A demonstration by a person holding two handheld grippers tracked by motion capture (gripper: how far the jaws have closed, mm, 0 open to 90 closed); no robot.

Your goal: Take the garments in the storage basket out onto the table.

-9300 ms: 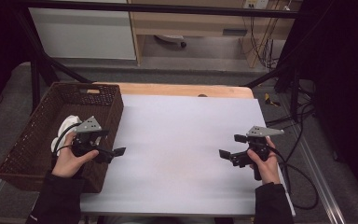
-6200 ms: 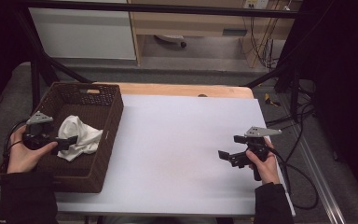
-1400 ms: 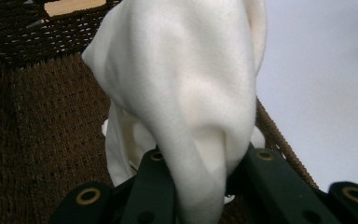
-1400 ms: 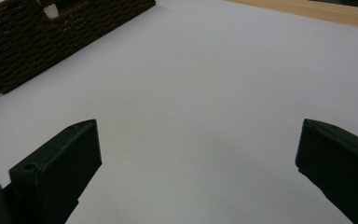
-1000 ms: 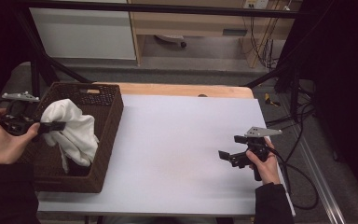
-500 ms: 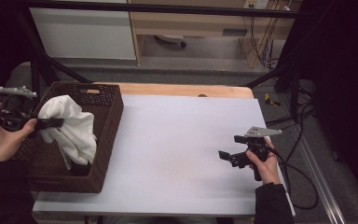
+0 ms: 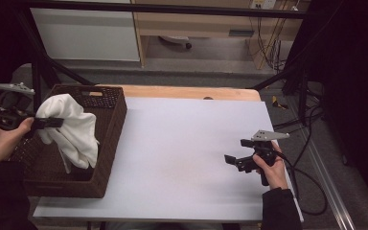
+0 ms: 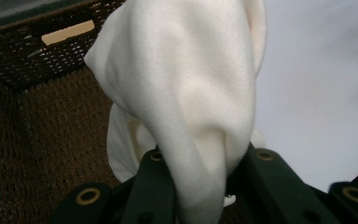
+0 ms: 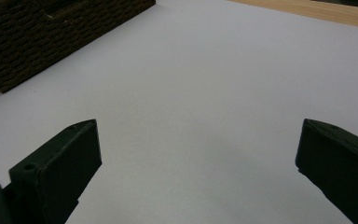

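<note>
A white cloth (image 7: 72,129) hangs above the dark wicker basket (image 7: 106,158) at the table's left, pinched near its top by my left gripper (image 7: 52,122). Its lower folds still reach down inside the basket. In the left gripper view the cloth (image 8: 186,93) bunches between the two black jaws, which are shut on it (image 8: 200,186). My right gripper (image 7: 235,160) rests low over the white table at the right, held by a hand, jaws wide apart with nothing between them (image 9: 198,177).
The white table top (image 7: 187,143) stretches between basket and right gripper, with a wooden strip (image 7: 187,92) along its far edge. The basket corner (image 9: 51,32) lies far off in the right gripper view. Cables (image 7: 306,187) trail off the table's right side.
My left gripper has risen a little with the cloth, drawing more of it out of the basket. The right gripper has stayed where it was.
</note>
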